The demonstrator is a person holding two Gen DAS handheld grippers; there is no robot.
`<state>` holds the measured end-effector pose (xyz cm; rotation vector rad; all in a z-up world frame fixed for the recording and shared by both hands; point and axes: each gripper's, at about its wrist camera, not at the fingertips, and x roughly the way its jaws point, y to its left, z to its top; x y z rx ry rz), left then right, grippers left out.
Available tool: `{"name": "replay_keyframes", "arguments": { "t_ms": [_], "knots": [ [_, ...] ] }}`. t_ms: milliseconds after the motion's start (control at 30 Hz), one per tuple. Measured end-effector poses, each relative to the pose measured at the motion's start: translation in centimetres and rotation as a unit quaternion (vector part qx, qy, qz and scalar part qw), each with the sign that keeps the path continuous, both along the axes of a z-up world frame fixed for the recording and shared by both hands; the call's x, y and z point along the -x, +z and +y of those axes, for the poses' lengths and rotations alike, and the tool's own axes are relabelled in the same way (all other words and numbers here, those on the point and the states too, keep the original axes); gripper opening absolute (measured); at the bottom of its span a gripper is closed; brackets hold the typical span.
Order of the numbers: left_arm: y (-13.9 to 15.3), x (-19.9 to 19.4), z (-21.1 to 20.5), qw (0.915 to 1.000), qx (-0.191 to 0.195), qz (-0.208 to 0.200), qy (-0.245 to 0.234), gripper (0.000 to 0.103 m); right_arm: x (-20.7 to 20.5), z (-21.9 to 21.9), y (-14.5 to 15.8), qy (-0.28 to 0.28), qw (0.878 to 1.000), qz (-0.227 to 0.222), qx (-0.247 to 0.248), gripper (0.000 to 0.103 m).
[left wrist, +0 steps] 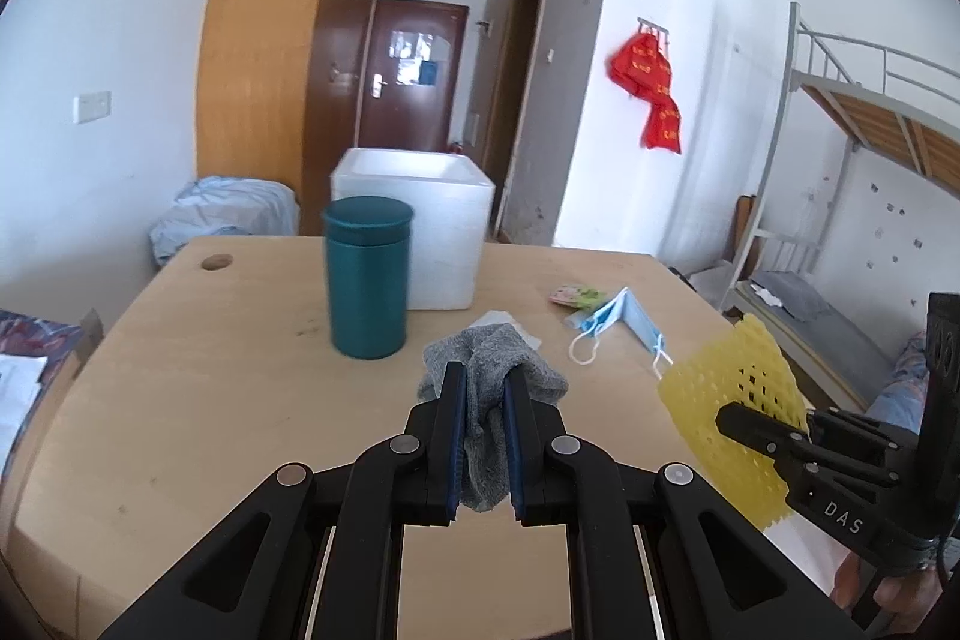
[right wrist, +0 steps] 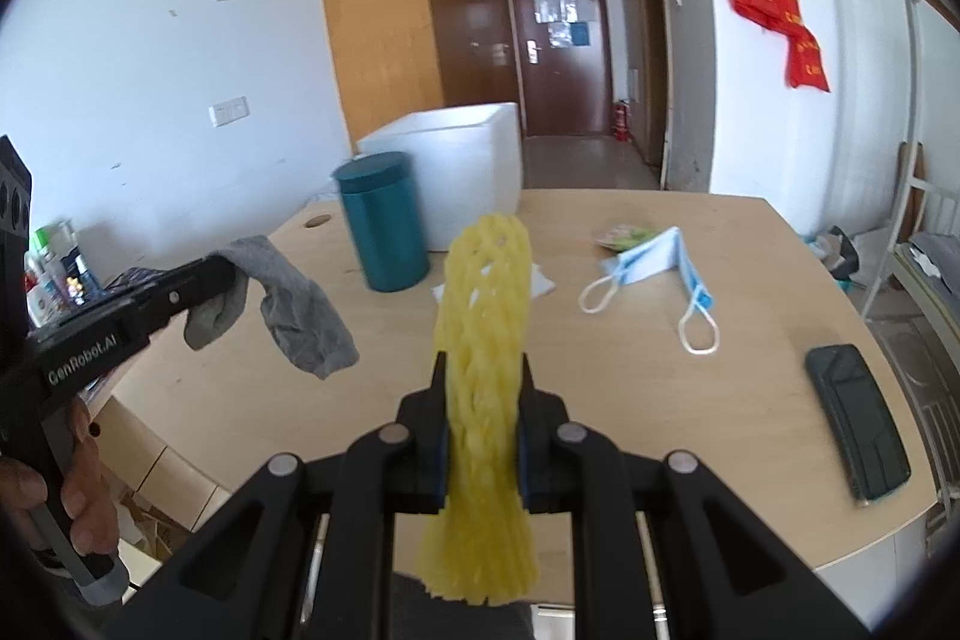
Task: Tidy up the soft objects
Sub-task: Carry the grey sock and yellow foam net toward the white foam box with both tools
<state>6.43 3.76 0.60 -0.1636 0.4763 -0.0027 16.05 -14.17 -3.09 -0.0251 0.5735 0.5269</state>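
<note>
The left gripper (left wrist: 485, 388) is clamped on a grey sock (left wrist: 492, 358), which hangs limp above the table (left wrist: 240, 400). The right gripper (right wrist: 483, 370) is clamped on a yellow foam net sleeve (right wrist: 486, 316), also held clear of the table. Both items appear light and compliant; the sock drapes, while the net keeps its shape (likely springy). Grip each mid-body. A blue face mask (right wrist: 651, 262) lies near the white foam box (right wrist: 468, 160); take it by the folded body.

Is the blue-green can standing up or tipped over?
Standing up. The teal can sits upright on the table, lid on top, beside the white foam box.
</note>
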Motion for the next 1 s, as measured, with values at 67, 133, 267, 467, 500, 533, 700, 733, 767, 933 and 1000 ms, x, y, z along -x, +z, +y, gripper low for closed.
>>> {"name": "replay_keyframes", "arguments": {
  "t_ms": [67,133,267,467,500,533,700,733,767,933,1000],
  "knots": [
    [0.0,1.0,0.3,1.0000,0.001,-0.002,0.008,0.012,0.6,0.7,0.2,0.011,1.000,-0.005,0.001,0.020],
    [0.0,2.1,0.6,0.9998,-0.003,-0.007,0.018,0.012,1.2,1.4,0.3,0.021,1.000,-0.009,0.002,0.020],
    [0.3,3.9,1.2,0.9991,-0.011,-0.018,0.036,0.012,2.3,2.4,0.6,0.033,0.999,-0.019,0.002,0.020],
    [0.6,6.1,1.9,0.9982,-0.015,-0.033,0.049,0.012,3.8,3.8,1.0,0.046,0.998,-0.034,0.001,0.020],
    [0.7,6.4,2.1,0.9980,-0.015,-0.035,0.050,0.012,4.0,4.0,1.1,0.048,0.998,-0.037,0.001,0.020],
    [0.9,6.7,2.2,0.9978,-0.013,-0.040,0.051,0.012,4.3,4.2,1.2,0.050,0.998,-0.041,0.003,0.020],
    [1.3,7.5,2.5,0.9966,-0.021,-0.053,0.059,0.012,4.8,5.1,1.8,0.055,0.997,-0.058,0.000,0.020],
    [1.3,7.5,2.5,0.9962,-0.024,-0.055,0.063,0.012,4.7,5.3,1.8,0.054,0.997,-0.060,0.000,0.020],
    [1.3,7.4,2.6,0.9960,-0.027,-0.056,0.065,0.012,4.5,5.5,1.9,0.054,0.997,-0.062,0.000,0.020],
    [1.0,6.9,3.2,0.9961,-0.021,-0.051,0.069,0.012,3.8,5.9,1.8,0.048,0.997,-0.067,-0.001,0.020],
    [1.0,6.4,3.5,0.9960,-0.022,-0.051,0.071,0.012,3.3,6.1,1.8,0.047,0.997,-0.067,-0.002,0.020]
  ]
}}
